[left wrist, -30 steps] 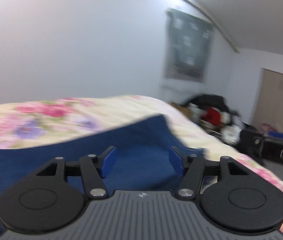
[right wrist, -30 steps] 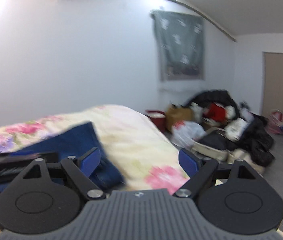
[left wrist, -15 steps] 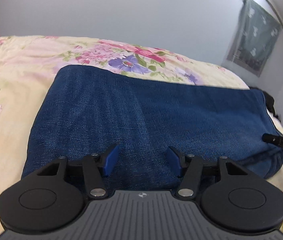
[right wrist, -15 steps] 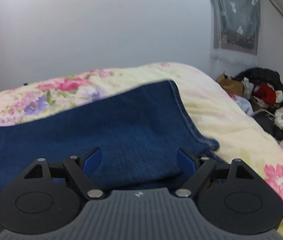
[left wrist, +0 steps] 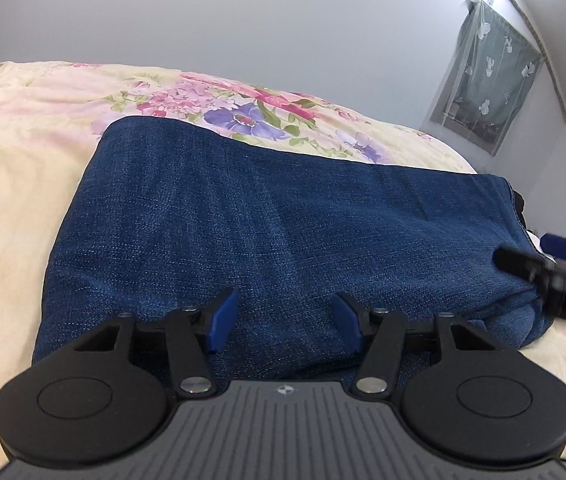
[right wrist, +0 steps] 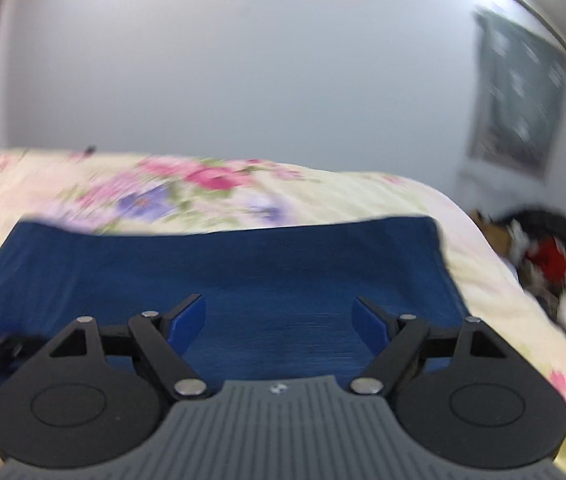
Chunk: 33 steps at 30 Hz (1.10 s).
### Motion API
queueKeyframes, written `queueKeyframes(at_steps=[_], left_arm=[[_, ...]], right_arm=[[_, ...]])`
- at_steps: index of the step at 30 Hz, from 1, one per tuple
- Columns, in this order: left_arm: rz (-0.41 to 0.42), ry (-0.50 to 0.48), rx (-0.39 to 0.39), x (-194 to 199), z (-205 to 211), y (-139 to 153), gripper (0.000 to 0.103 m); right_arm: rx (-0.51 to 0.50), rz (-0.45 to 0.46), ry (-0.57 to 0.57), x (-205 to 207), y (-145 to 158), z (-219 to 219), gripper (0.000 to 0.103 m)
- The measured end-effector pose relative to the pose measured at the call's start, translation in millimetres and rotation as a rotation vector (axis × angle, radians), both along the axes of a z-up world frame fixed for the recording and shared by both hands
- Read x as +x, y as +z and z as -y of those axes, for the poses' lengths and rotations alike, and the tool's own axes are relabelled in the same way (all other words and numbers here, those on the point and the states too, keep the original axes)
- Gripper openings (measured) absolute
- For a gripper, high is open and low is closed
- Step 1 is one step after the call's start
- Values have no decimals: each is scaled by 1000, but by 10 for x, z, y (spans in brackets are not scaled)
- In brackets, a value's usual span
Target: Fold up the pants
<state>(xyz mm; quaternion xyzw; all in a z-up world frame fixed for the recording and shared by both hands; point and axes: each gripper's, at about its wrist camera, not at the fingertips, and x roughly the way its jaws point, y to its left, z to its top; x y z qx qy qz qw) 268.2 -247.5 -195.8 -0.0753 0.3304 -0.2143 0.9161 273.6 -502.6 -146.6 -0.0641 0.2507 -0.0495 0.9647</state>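
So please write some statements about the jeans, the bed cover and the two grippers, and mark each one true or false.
1. The jeans lie folded on the floral bed cover. True.
2. The left gripper is shut on the denim. False: its jaws are apart, with no cloth pinched between the pads.
3. The right gripper is open above the jeans. True.
4. The bed cover is plain white. False: it is pale yellow with pink and purple flowers.
5. A curtain hangs on the wall at the right. True.
6. The jeans are black. False: they are blue denim.
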Motion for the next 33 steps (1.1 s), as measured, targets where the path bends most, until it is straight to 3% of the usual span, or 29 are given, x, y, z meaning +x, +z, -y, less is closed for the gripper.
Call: queueKeyframes(at_steps=[3,6,7,10,12,13,14,21,22,29,33], left_arm=[[6,-20,-20,12,-47,-13,65],[-3,-22,-57,5,-124,34,65],[-6,-20,-61,-9,-146,66,65],[1,-17,-69,-53,-239,102,65],[7,-22,-60,-64,-287,88,65],[13,-29,-60,-73,-308,82,65],[17,-32,-58,-81,-321,81,65],[10,-38,-50,-65,-344,83,65],[14,-42,-46,-63,-344,83,65],[32,-54,-21,-6,-423,70,65],[33,-64,-2,41,-474,45,65]], right_arm=[[-53,-12,39,-211,-63,-326,74],[181,11,-44,-650,-67,-346,75],[177,21,-51,-817,-94,-449,75],[-110,56,-20,-1190,-240,-946,75],[-188,73,9,-1299,-338,-1145,73],[-216,59,14,-1283,-383,-1208,62],[-227,32,15,-1232,-421,-1250,44],[-30,-83,-119,-819,-543,-1162,22],[-9,-81,-126,-794,-540,-1150,13],[110,-105,-224,-878,-497,-1063,8],[133,-164,-246,-819,-689,-1023,8]])
